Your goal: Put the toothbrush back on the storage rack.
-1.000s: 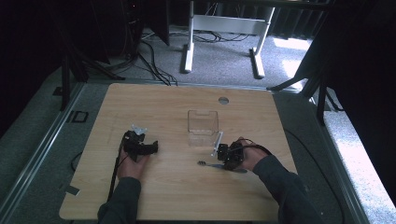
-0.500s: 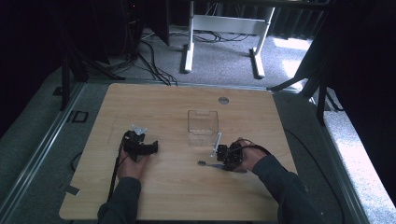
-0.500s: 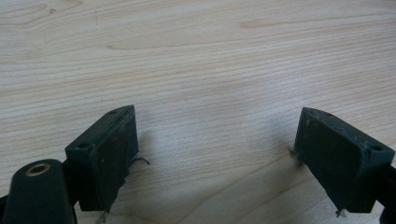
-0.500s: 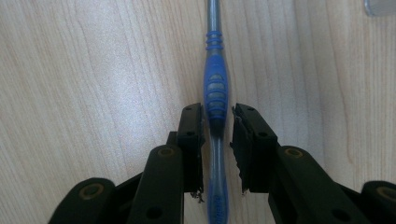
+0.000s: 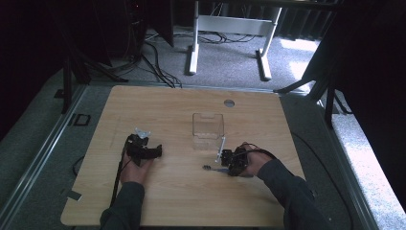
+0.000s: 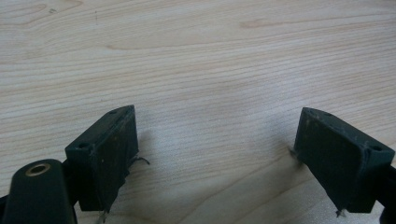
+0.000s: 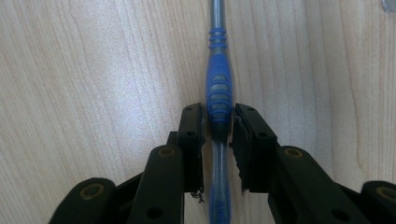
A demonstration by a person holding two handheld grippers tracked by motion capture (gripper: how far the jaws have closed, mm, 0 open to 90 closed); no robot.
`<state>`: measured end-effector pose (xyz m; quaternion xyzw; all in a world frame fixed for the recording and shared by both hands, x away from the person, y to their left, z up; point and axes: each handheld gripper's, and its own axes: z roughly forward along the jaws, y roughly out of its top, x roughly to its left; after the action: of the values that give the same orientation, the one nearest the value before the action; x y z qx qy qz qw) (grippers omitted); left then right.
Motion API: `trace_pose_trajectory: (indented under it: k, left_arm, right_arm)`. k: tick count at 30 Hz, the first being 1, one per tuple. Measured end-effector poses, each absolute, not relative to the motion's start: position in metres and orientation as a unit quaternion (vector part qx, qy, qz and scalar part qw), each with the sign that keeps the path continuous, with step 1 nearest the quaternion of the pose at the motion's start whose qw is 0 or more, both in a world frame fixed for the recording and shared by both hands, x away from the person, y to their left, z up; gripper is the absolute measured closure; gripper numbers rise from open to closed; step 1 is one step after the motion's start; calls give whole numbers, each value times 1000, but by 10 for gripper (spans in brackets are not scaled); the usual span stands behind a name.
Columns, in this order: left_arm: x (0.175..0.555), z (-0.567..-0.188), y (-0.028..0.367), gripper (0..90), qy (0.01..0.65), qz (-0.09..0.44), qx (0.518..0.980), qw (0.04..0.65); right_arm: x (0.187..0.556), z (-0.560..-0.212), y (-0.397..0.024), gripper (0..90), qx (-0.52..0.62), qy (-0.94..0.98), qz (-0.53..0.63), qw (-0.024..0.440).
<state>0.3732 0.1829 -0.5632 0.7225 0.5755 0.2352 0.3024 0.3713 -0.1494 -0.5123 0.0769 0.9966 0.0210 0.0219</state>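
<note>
A blue and grey toothbrush-like handle (image 7: 218,88) lies flat on the wooden table (image 7: 93,93), and my right gripper (image 7: 218,122) is shut on its ribbed grip. From above, the same handle (image 5: 213,168) sticks out to the left of my right gripper (image 5: 226,164), ending in a small dark head. My left gripper (image 6: 215,140) stands open low over bare wood with nothing between its black pads (image 6: 112,154). In the high view the left gripper (image 5: 156,152) sits at the table's left middle, well apart from the right one.
A clear plastic box (image 5: 208,129) stands upright mid-table, just beyond the right gripper. A thin white stick (image 5: 221,145) rises beside its right front corner. A round cable hole (image 5: 229,103) is near the far edge. Cables and a desk frame lie on the floor beyond the table.
</note>
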Motion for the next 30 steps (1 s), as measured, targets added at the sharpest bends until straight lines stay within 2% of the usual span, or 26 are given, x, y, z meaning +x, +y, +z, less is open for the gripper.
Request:
trace_pose_trajectory:
  k: [18, 30]
  left_arm:
    - [373, -563, 183, 140, 575, 235, 723, 303]
    - [373, -563, 183, 139, 576, 235, 722, 302]
  right_arm:
    - [371, -517, -147, 784, 72, 997, 13, 23]
    - [372, -509, -151, 790, 79, 996, 31, 28]
